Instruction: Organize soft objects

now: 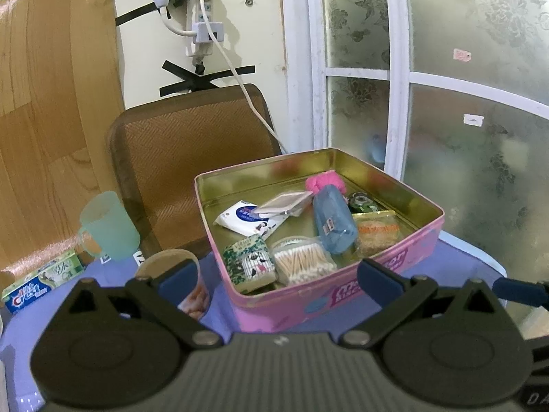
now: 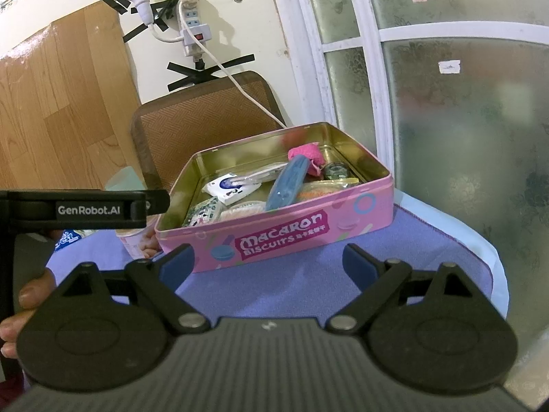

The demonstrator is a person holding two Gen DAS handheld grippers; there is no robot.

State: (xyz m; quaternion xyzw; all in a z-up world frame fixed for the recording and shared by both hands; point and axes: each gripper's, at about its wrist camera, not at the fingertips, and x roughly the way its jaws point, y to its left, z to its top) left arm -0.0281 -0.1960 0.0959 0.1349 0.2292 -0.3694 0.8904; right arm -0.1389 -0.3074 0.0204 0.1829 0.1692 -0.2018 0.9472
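A pink macaron biscuit tin [image 1: 346, 292] [image 2: 291, 230] stands open on the purple cloth. Inside lie a pink puff [image 1: 326, 182] [image 2: 306, 155], a blue pouch [image 1: 334, 223] [image 2: 287, 182], a white tissue pack [image 1: 248, 218] [image 2: 228, 185], a green patterned pack [image 1: 248, 262], a bag of cotton swabs [image 1: 302, 261], an orange snack packet [image 1: 377, 233] and a small clear packet [image 1: 283, 204]. My left gripper [image 1: 278, 276] is open and empty just in front of the tin. My right gripper [image 2: 269, 262] is open and empty, also in front of the tin.
A paper cup [image 1: 178, 274] stands left of the tin. A teal mug [image 1: 106, 226] and a toothpaste box [image 1: 41, 283] lie further left. A brown chair back [image 1: 192, 158] stands behind the table. The left gripper's body [image 2: 85, 207] shows at left in the right wrist view.
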